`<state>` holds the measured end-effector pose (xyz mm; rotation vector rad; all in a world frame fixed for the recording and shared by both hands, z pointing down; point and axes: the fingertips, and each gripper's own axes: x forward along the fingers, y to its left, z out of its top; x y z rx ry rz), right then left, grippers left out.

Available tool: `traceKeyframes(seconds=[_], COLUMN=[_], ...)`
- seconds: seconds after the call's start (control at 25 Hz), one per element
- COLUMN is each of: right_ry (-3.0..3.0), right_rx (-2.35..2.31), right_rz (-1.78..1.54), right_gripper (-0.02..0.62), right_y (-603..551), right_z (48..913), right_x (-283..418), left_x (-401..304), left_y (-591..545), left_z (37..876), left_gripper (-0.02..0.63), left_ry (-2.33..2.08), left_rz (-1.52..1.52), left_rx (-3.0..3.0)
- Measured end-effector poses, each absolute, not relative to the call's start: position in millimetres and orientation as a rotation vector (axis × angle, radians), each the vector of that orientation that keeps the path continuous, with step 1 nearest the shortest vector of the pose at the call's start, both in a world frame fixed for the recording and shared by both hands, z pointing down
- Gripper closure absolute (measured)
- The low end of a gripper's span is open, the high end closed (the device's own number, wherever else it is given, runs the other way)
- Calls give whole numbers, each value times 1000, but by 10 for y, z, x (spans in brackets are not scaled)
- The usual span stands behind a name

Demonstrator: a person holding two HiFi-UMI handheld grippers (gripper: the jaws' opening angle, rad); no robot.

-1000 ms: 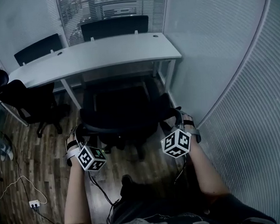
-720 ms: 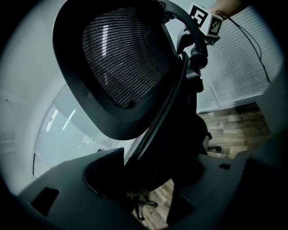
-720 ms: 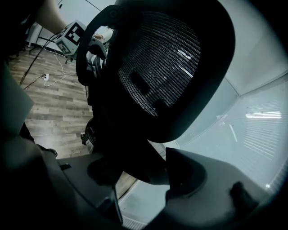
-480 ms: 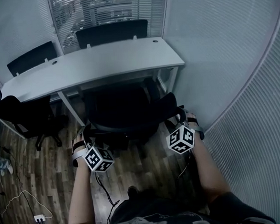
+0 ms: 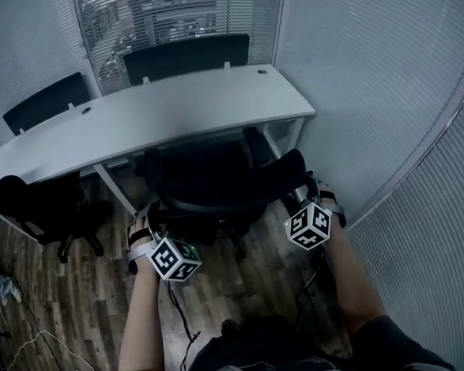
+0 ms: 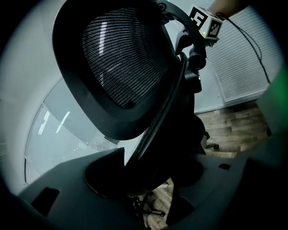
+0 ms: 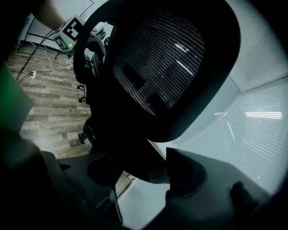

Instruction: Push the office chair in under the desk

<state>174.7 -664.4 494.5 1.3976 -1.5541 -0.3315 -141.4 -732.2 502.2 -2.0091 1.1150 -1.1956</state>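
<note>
The office chair has rolled farther in under the desk.

— Office chair?
— Black all through. Shows fine pale lines across the mesh back.
— And the bench?
— Looks plain pale grey-white. Stands out against the brown, plank-patterned floor.
— Marker cubes?
— Black-and-white squares on the left gripper and the right gripper alike, with a small green dot on each. Jaws dark grey.
— Walls?
— Pale grey, ruled with thin horizontal stripes.
— Side chair?
— Black too. Thin white cable on the floor.
</note>
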Motion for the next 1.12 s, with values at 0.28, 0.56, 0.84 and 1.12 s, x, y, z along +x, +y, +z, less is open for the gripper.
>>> traceKeyframes(seconds=[0.28, 0.56, 0.84, 1.12], right_ry=[-1571, -1603, -1616, -1634], right_rx=[1392, 1393, 1391, 1382], right_rz=[-335, -371, -390, -407], right_gripper=[310, 311, 311, 311], right_y=[-7176, -7651, -8267, -8739], right_z=[4969, 4986, 5001, 5007], right_x=[1827, 1890, 2036, 2111], left_x=[-1331, -1251, -1119, -1047], left_y=[-7856, -8356, -8974, -9418], left_z=[5039, 5071, 5100, 5114], left_gripper=[324, 322, 322, 322], left_ry=[1121, 1124, 1156, 1178], left_rz=[-1220, -1239, -1257, -1258], left_rx=[-2006, -2010, -1994, -1995])
